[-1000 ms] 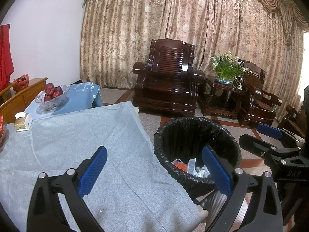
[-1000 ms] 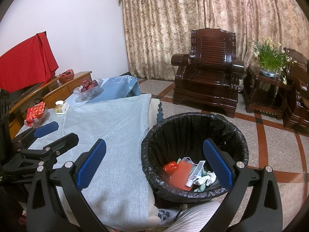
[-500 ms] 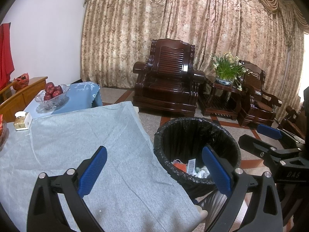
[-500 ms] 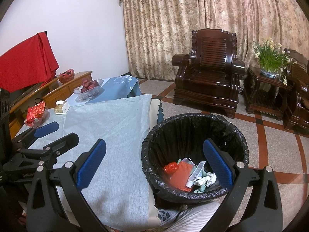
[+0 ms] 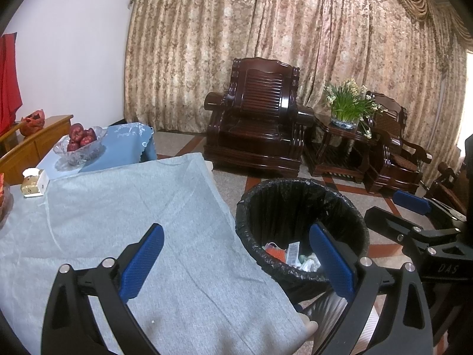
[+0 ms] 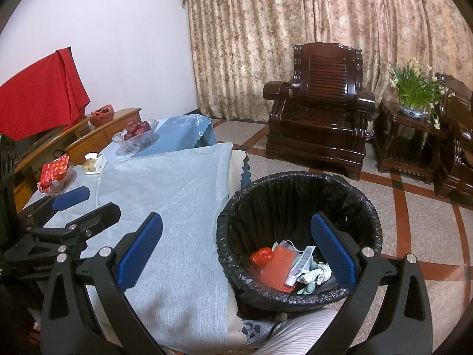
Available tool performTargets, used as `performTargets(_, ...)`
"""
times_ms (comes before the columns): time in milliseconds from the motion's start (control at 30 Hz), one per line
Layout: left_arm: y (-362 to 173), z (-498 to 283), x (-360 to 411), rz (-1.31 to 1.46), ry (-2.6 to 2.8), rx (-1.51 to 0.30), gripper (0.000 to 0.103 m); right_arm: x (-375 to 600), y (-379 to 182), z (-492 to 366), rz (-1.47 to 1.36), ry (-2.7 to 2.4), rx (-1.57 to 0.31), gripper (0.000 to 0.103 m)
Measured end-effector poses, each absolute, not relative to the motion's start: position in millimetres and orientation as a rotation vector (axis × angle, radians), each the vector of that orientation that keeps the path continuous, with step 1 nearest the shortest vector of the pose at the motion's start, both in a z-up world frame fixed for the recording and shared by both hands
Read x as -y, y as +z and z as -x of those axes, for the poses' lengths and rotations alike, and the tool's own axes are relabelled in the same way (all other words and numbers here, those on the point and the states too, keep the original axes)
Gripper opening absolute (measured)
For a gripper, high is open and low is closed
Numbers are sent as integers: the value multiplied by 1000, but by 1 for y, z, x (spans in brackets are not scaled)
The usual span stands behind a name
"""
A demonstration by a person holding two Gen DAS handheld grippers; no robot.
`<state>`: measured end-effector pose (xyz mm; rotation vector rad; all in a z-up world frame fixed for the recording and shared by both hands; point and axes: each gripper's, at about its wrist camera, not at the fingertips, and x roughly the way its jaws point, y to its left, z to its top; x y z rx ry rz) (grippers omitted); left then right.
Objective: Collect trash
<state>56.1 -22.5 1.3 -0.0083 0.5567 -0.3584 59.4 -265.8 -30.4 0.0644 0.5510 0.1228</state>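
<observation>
White capitals reading "DAS" stand on the black body of the right gripper (image 5: 414, 216), seen at the right edge of the left wrist view. On the left gripper (image 6: 85, 204) (its black frame, at the left edge of the right wrist view) a small white word is too blurred to read.

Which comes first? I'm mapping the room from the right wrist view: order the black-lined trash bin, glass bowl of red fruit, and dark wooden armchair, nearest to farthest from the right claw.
1. Black-lined trash bin, just ahead of the right claw, beside the table.
2. Glass bowl of red fruit, left, on the table's far end.
3. Dark wooden armchair, back by the curtain.
</observation>
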Motion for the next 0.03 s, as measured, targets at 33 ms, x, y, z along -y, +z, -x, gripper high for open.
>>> performTargets(33,1,-56,23,9,-358,-558,97,266,-31,-59,-65,123,-552,98)
